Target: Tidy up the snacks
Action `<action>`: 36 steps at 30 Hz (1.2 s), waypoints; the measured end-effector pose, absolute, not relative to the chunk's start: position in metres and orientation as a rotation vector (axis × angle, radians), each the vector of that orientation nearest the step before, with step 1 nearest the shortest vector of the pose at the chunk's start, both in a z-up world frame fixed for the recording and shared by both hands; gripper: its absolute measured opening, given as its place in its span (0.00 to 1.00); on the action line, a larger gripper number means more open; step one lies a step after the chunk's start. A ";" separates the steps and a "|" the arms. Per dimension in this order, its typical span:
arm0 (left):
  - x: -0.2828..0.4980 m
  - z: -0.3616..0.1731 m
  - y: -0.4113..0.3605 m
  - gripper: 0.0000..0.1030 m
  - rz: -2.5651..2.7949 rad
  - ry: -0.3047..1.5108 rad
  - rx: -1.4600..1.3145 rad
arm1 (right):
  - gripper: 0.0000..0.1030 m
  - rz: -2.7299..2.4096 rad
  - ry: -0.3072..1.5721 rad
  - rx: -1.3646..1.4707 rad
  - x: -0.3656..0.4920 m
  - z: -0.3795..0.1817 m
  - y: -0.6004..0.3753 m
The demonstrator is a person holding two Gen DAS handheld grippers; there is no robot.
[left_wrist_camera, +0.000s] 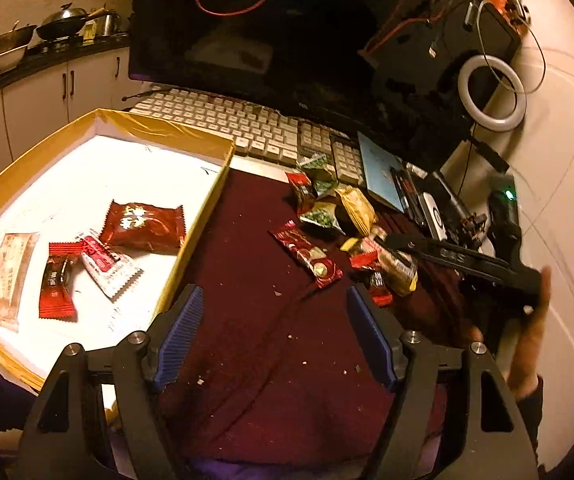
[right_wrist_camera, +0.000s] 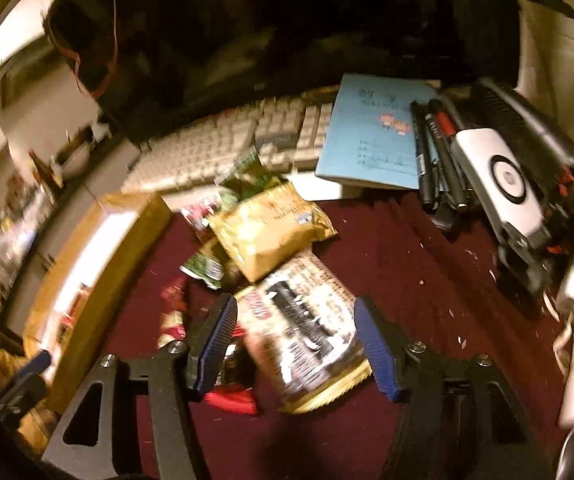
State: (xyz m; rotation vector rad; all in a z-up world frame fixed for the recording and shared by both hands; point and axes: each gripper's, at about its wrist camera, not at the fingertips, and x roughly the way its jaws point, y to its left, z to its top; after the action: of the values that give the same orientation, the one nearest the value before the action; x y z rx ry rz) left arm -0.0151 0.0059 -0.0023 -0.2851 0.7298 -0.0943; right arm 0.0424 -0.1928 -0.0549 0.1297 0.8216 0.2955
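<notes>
A shallow box with a yellow rim [left_wrist_camera: 207,200] sits at the left and holds several snack packs, among them a dark red bag [left_wrist_camera: 143,222] and a red-and-black bar [left_wrist_camera: 57,284]. My left gripper [left_wrist_camera: 275,300] hangs open over the maroon cloth beside the box, with nothing between its pads. A pile of loose snacks [left_wrist_camera: 327,204] lies on the cloth at the right, a red bar [left_wrist_camera: 307,254] in front of it. My right gripper [right_wrist_camera: 297,336] is at that pile. A black-and-white printed packet [right_wrist_camera: 307,320] fills the gap between its blue pads, which sit against the packet's edges.
A white keyboard [left_wrist_camera: 247,124] and a dark monitor [left_wrist_camera: 267,20] stand behind the cloth. A blue notebook [right_wrist_camera: 367,140], several pens [right_wrist_camera: 435,152] and a white device [right_wrist_camera: 499,176] crowd the right side. A ring light [left_wrist_camera: 491,94] hangs further right. Crumbs dot the cloth.
</notes>
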 end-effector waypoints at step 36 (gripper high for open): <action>0.062 -0.053 -0.064 0.09 -0.003 0.970 -0.003 | 0.67 0.403 0.712 0.305 0.018 -0.072 -0.193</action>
State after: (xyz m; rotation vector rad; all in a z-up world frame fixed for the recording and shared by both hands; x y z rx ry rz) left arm 0.0616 -0.0640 -0.0528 -0.0033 0.9696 -0.0030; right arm 0.0182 -0.1930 -0.0723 0.3054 0.7119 0.4031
